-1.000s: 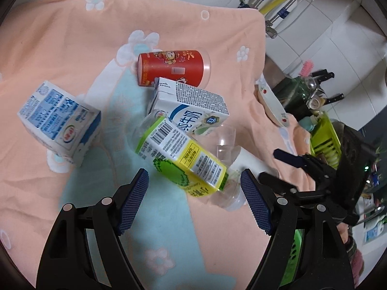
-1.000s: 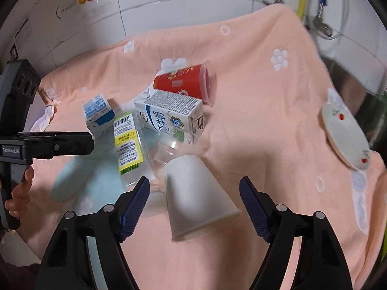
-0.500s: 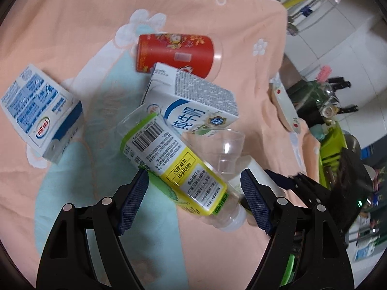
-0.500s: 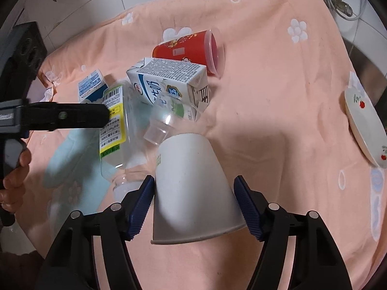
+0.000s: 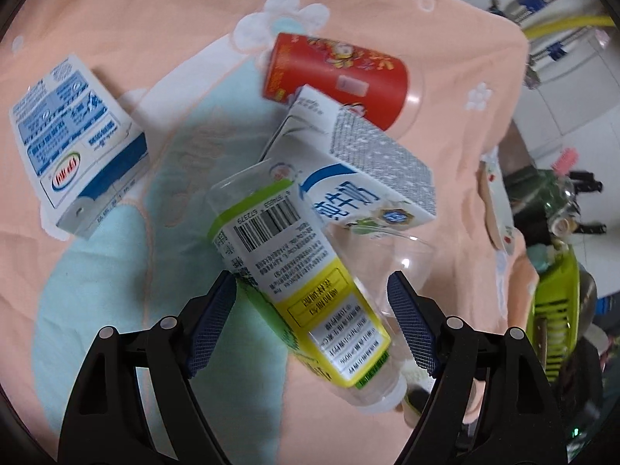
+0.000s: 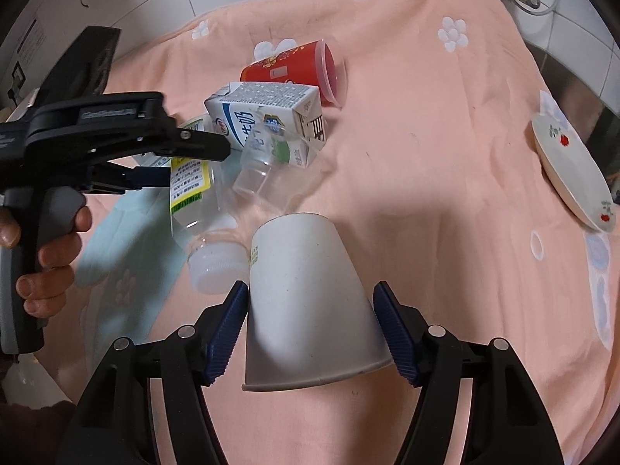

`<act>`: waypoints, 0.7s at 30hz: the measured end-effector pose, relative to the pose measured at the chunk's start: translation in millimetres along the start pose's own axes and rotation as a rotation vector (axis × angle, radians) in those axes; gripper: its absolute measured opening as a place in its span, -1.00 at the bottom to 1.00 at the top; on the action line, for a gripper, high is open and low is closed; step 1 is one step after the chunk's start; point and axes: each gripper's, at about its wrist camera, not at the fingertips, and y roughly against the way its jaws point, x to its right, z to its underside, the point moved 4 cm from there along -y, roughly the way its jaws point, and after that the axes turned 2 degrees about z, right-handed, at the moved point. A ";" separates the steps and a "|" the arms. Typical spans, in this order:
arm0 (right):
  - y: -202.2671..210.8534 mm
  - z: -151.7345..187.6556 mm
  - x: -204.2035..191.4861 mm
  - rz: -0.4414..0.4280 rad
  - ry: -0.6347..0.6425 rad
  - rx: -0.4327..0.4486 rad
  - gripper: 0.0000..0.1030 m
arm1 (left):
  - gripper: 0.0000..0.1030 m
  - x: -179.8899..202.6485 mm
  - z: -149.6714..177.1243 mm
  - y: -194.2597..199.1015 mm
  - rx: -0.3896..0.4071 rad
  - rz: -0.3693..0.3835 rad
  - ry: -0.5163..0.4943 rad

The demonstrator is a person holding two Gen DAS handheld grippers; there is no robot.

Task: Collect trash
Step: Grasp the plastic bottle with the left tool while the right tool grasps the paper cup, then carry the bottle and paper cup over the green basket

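Trash lies on a peach cloth. A clear bottle with a yellow-green label (image 5: 294, 271) lies between the open jaws of my left gripper (image 5: 312, 325), which do not press it. A white and blue milk carton (image 5: 360, 182), a red cup (image 5: 337, 77), a clear plastic cup (image 5: 403, 267) and a small blue carton (image 5: 73, 147) lie beyond. My right gripper (image 6: 312, 327) is open around a white paper cup (image 6: 306, 302) lying on its side, its left pad (image 6: 228, 323) touching the cup. The bottle (image 6: 193, 193) and the left gripper (image 6: 116, 135) show there too.
A white saucer with red flowers (image 6: 569, 170) sits at the cloth's right edge. A green basket (image 5: 554, 310) and dark kitchen items stand beyond the cloth on the right. Tiled wall and pipes run behind.
Both grippers have moved forward. The left jaws now straddle the bottle. The right jaws have narrowed and come around the paper cup.
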 end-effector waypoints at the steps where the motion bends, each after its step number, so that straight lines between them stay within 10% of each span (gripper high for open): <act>1: 0.9 1.8 0.7 0.001 -0.003 0.000 0.25 | 0.54 -1.4 0.3 -2.4 -0.005 -0.009 0.016; 21: 27.2 28.5 -11.1 0.050 -0.022 0.069 0.23 | 0.13 -0.3 21.6 28.1 0.026 0.095 -0.090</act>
